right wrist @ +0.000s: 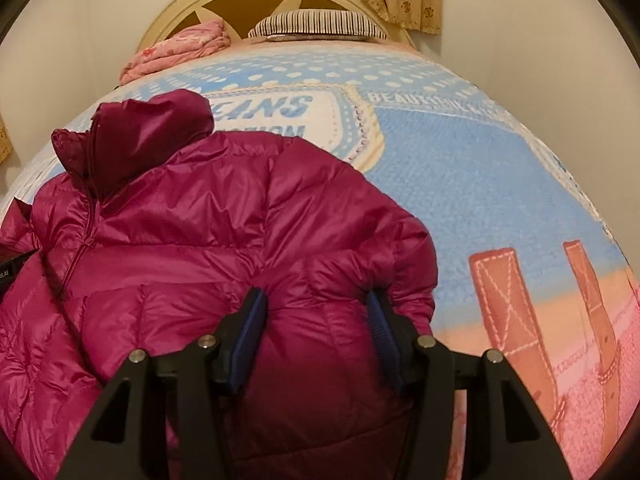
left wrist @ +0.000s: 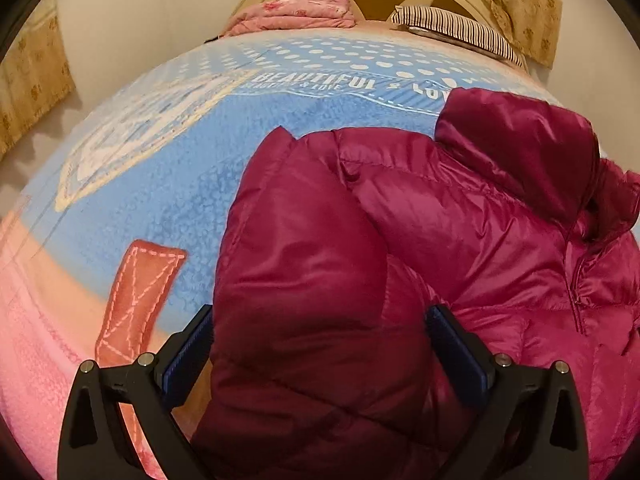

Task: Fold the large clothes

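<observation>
Between left gripper (left wrist: 320,344) pads, wide apart: jacket (left wrist: 440,216) sleeve, seemingly pinched. Likewise right gripper (right wrist: 316,320), clamping the opposite sleeve. Collar farther off, body lengthwise between both.

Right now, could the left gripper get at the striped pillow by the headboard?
Probably not yet: the left gripper has a padded sleeve of the magenta jacket between its fingers, and the striped pillow lies far across the blanket.

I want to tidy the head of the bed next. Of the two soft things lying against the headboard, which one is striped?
The striped pillow, flat with dark and white lines; the other is a crumpled pink floral quilt to its left.
</observation>
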### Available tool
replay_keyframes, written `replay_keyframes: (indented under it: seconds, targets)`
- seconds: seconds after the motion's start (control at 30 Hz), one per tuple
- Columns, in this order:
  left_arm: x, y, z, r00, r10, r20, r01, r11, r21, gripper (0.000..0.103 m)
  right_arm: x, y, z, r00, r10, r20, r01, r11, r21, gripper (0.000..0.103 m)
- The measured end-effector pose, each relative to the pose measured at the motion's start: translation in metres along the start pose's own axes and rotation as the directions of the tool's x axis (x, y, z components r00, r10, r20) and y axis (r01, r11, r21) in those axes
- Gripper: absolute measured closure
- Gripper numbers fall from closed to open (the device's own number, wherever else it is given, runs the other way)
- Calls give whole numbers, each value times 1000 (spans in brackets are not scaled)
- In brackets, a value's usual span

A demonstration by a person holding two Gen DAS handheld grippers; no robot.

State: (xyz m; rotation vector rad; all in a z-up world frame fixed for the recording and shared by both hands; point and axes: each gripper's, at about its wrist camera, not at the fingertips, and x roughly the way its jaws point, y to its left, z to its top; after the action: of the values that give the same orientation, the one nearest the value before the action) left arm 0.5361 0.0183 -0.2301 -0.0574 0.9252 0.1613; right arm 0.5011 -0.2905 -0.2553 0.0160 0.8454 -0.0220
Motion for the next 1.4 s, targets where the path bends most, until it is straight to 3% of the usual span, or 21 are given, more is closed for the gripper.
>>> replay_keyframes:
  seconds: [1.23,1.33,1.4]
  targets:
    - [-1,-6,-2,1000,23,17,-23,1000,9,1,1,7,-1,999,-48,13,48,998,-30,45]
    - [-8,-4,2,999,44,-10,-43,999,26,1,-1,6,0,999,-49,8,49,998,-33,42]
    - [-24,-2,7,997,77,12,-77,996,36,1,-5,5,4,998,-54,-11,54,998,-43,35]
